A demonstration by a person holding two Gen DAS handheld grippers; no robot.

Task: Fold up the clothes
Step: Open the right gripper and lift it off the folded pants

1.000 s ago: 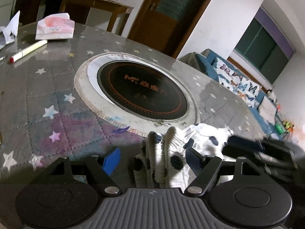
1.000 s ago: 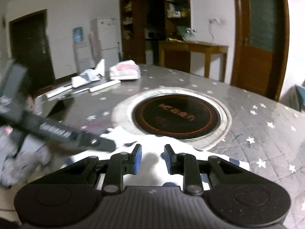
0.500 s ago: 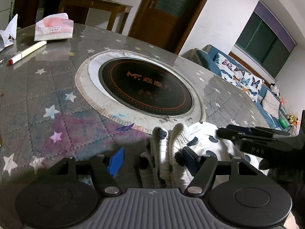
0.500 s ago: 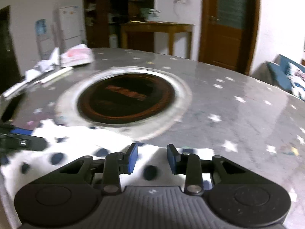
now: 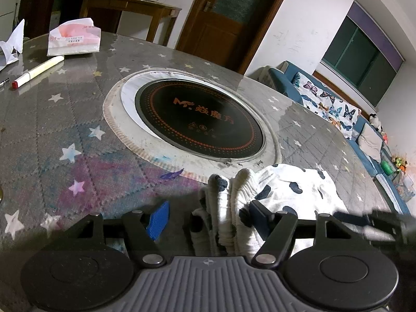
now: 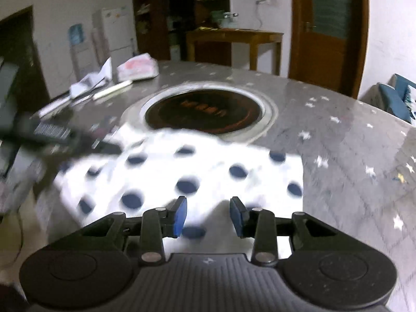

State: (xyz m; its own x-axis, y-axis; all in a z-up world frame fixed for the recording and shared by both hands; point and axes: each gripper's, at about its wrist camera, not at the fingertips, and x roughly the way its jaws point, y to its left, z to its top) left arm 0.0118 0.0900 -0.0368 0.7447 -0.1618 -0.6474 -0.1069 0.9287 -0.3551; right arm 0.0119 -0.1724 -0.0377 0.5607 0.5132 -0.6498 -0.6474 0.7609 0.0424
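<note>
A white garment with dark blue spots [image 5: 293, 189] lies on the round table's near side, below the hob. Its bunched ribbed end stands between the jaws of my left gripper [image 5: 208, 217], which is open wide; the left pad [image 5: 157, 219] is clear of the cloth. In the right wrist view the garment [image 6: 208, 171] is spread flat and blurred. My right gripper [image 6: 209, 217] hovers over its near edge with jaws opening and nothing pinched. Each gripper shows blurred in the other's view: the right gripper [image 5: 364, 221], the left gripper [image 6: 52, 132].
A black round hob [image 5: 197, 119] is set in the middle of the grey star-patterned table [image 5: 65, 119]. A tissue pack [image 5: 74, 40], a marker pen [image 5: 37, 71] and crumpled paper [image 5: 10, 44] lie at the far left. A wooden side table, a door and a blue sofa stand beyond.
My right gripper's jaws have widened and it has swung over the garment, dropping lower at the right edge of the left wrist view. The left gripper and the bunched cloth have stayed put.
</note>
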